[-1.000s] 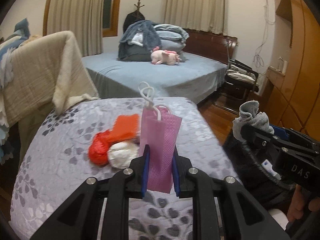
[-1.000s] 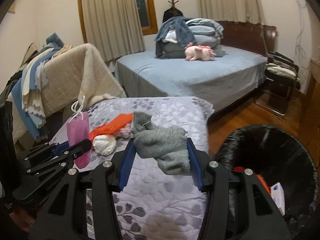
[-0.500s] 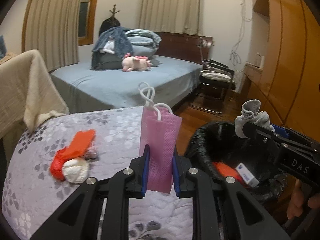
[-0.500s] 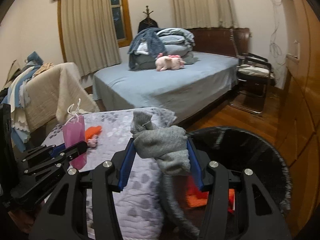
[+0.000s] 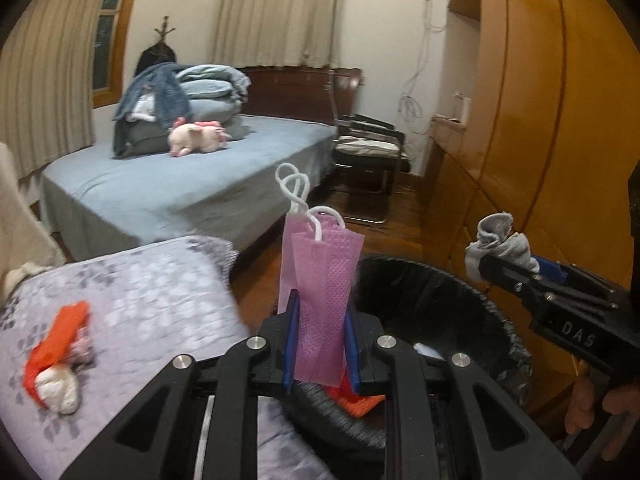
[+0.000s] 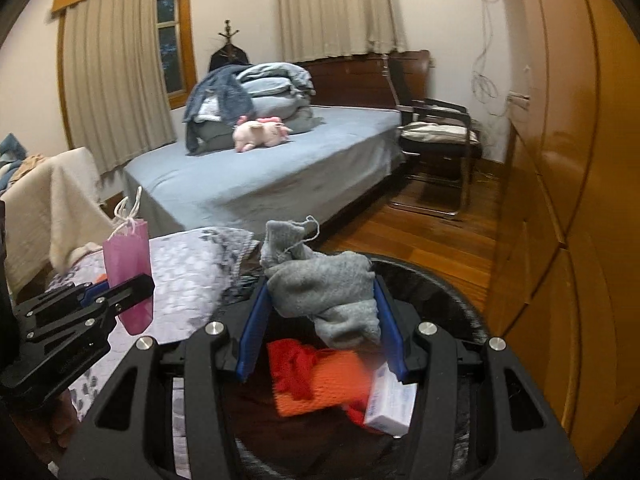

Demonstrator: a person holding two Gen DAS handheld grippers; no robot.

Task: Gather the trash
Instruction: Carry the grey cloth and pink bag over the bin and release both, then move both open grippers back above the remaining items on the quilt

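A: Start at the left; what lies on the grey floral quilt?

B: Two scraps side by side: one orange cloth piece and one white crumpled wad touching it.

A: And the left gripper?

B: Its two blue pads clamp one small pink non-woven bag, upright, with white cord handles looped on top; it hangs at the near rim of the black-lined round trash bin.

A: The right gripper?

B: Clamped on one bunched grey knitted sock, a loose thread at its top, held over the bin's mouth; inside lie one orange-red mesh cloth and one white cardboard box.
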